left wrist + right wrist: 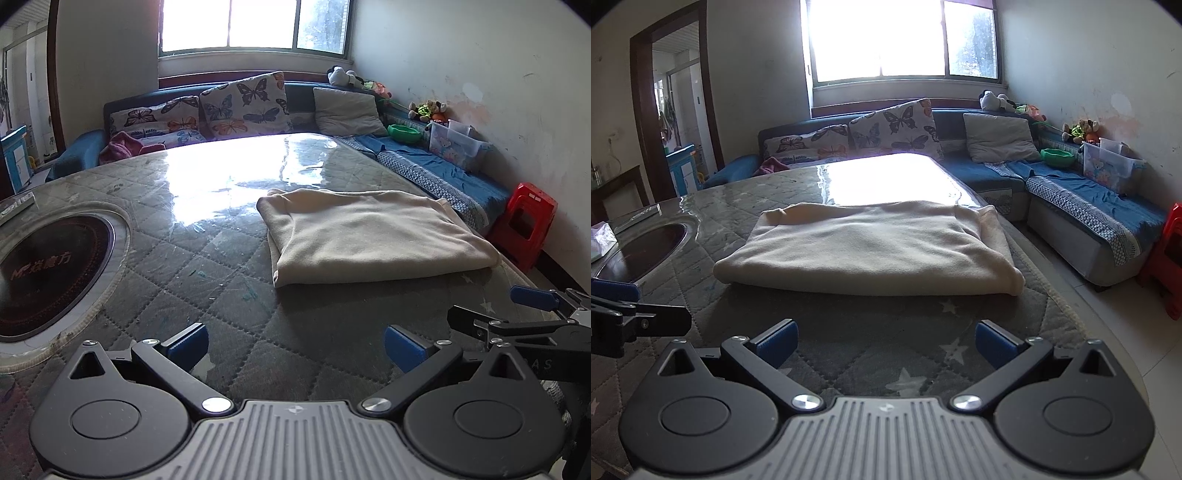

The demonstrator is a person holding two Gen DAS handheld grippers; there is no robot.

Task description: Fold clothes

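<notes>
A folded cream garment (871, 251) lies flat on the quilted tabletop (229, 266) near its right edge, just ahead of both grippers and touching neither. The right gripper (884, 345) hovers low before the garment's near fold, fingers (777, 343) spread wide and empty. The left gripper (295, 349), also wide open and holding nothing, sits beside it, level, pointing across the tabletop.
</notes>
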